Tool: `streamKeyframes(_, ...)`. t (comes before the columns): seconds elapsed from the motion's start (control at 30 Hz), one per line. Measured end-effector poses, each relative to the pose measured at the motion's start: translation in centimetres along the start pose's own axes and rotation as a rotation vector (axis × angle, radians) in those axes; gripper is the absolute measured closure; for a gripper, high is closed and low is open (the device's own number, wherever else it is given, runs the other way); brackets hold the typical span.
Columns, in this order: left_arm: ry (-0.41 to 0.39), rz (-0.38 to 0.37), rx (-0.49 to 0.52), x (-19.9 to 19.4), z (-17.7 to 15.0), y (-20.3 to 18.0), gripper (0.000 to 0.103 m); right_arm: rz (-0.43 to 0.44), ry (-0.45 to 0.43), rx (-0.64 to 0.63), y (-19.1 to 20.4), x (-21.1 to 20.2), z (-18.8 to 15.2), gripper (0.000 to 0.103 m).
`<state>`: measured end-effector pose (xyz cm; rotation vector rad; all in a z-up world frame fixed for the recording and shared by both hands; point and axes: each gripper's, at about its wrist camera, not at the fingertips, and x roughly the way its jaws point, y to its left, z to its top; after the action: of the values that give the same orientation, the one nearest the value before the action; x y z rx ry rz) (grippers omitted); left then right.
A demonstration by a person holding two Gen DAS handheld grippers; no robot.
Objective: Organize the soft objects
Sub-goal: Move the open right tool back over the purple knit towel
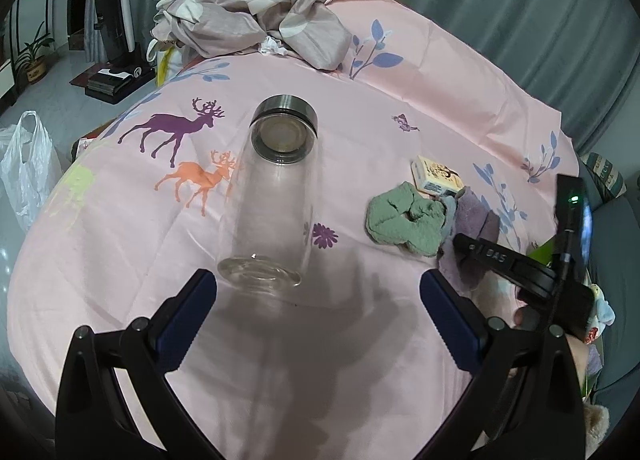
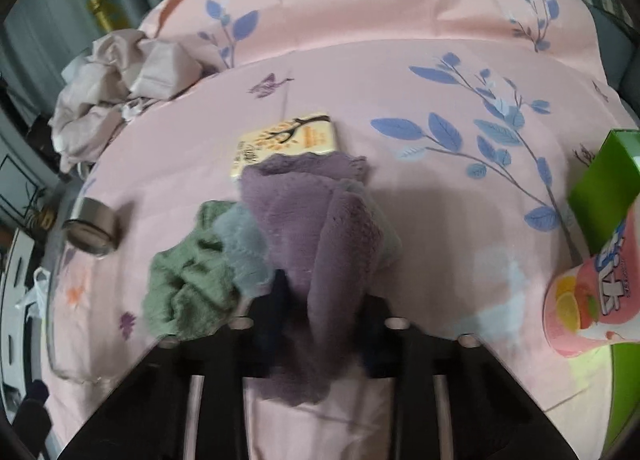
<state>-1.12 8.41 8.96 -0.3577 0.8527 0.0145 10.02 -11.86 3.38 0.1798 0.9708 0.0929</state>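
Currently the right gripper (image 2: 320, 296) is clenched on a fold of the purple cloth (image 2: 316, 220), which bunches up between its jaws and spills forward of the tips. A grey-blue cloth (image 2: 244, 248) touches the purple one just left of the jaws, and a green cloth (image 2: 188, 284) lies further left, touching the grey-blue one. A small printed box (image 2: 286, 140) sits just beyond the purple cloth, partly covered by its far edge.

The left gripper (image 1: 316, 308) is released, jaws wide apart and empty, with a glass jar (image 1: 272, 196) lying on its side just ahead of them on the pink sheet (image 1: 440, 80).

The step in hand appears to be lifting the purple cloth clear of the pile. To do it well, the grip should stay closed on the thick fold, not a thin edge. The lift should go straight up first, so the grey-blue cloth and the box are not dragged along. Should a neighbouring cloth rise too, the operator should pause and shake gently. The drink carton (image 2: 588, 288) right of the jaws should be avoided.
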Motion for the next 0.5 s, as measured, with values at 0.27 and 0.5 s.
streamKeyframes(0.27, -0.001, -0.007, -0.011, -0.1, 0.1, 0.3, 0.002, 0.09, -0.045, -0.039, 0.6, -6.6, -0.3, 0.082)
streamKeyframes(0.5, 0.0, -0.017, -0.025, -0.2, 0.3, 0.5, 0.002, 0.199, -0.002, -0.117, 1.5, -11.2, -3.0, 0.082)
